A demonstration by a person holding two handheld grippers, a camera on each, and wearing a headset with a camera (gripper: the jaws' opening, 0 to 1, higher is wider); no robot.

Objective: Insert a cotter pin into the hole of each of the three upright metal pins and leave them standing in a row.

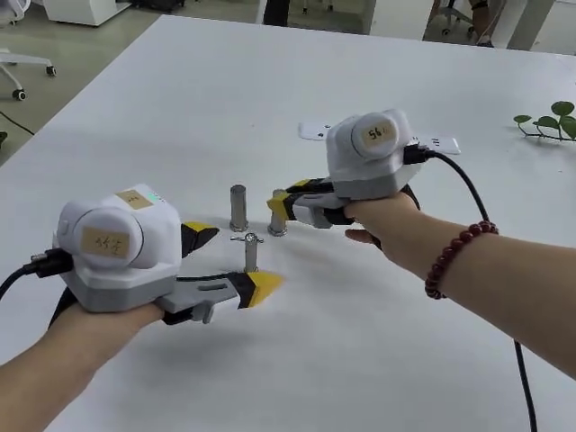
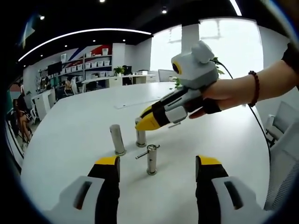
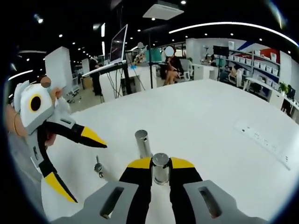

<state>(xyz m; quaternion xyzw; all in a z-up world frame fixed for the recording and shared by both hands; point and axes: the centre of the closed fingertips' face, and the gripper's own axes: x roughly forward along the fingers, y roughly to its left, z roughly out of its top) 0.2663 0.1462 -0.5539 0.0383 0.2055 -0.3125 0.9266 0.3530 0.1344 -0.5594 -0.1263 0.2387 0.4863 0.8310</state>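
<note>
Three short metal pins stand upright mid-table. The nearest pin has a cotter pin through its top. It stands between the spread jaws of my left gripper, which is open and touches nothing. My right gripper is shut on the second pin, which stands on the table. A third, bare pin stands just left of it. The right gripper's yellow tip hangs over the second pin.
A white power strip and a flat white piece lie at the far side behind the right gripper. A green plant sprig lies far right. The right gripper's black cable trails toward the table's near right.
</note>
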